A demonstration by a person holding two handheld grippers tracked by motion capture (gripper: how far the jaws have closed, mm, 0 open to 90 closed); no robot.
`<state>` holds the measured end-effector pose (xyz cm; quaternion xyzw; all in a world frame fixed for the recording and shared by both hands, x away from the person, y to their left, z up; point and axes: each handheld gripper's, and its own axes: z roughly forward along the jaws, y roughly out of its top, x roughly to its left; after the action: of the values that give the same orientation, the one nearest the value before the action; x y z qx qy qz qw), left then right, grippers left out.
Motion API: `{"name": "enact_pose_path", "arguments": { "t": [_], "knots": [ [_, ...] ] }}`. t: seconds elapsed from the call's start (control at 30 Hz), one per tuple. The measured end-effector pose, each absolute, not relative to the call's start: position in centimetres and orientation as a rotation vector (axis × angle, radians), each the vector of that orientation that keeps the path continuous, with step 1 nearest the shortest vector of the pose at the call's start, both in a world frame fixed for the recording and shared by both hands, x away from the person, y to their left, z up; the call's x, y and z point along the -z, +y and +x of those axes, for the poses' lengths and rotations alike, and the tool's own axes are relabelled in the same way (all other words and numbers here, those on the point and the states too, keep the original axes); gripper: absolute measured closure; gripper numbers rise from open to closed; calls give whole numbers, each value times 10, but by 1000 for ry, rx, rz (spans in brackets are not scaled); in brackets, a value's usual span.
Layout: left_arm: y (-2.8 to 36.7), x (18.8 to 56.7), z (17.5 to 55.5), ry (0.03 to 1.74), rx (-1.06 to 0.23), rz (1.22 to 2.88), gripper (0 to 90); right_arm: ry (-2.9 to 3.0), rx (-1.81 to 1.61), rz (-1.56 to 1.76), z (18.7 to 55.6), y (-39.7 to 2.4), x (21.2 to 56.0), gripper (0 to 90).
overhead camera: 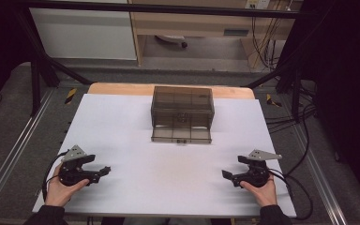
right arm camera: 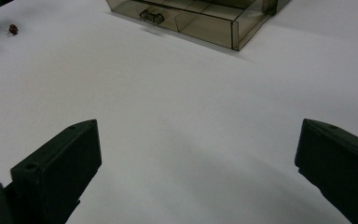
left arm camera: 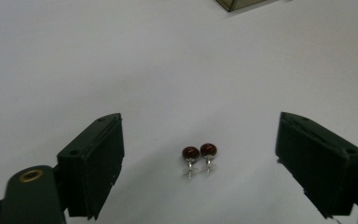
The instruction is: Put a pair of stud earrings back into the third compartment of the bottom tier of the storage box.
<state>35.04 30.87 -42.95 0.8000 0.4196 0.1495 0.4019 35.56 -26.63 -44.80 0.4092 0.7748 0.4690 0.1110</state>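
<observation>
- High view: left gripper and right gripper rest low on the white table, each in a hand, well apart, jaws pointing inward.
- Left gripper view: jaws spread wide, holding nothing; two dark red stud earrings lie side by side on the table between and just ahead of them.
- Right gripper view: jaws likewise released and empty; smoky transparent drawer box, its drawer pulled out, stands well beyond them.
</observation>
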Motion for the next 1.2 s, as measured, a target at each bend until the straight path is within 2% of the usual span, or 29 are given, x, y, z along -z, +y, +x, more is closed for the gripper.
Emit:
{"name": "enact_pose_path", "arguments": {
  "t": [0.27,0.37,0.4,0.6,0.63,1.2],
  "knots": [
    [309,433,352,1107,-410,2082,290,2279,-1367,1202,356,-266,449,9],
    [310,433,353,1119,-407,2080,354,2278,-1368,1201,356,-266,449,9],
    [310,434,353,1123,-411,2082,399,2278,-1370,1205,356,-266,448,9],
    [307,437,356,1143,-418,2101,482,2282,-1366,1199,356,-266,449,10],
    [306,438,357,1146,-417,2104,518,2280,-1366,1202,356,-266,449,10],
    [301,441,357,1132,-396,2143,713,2283,-1364,1200,356,-266,448,10]
  ]
}}
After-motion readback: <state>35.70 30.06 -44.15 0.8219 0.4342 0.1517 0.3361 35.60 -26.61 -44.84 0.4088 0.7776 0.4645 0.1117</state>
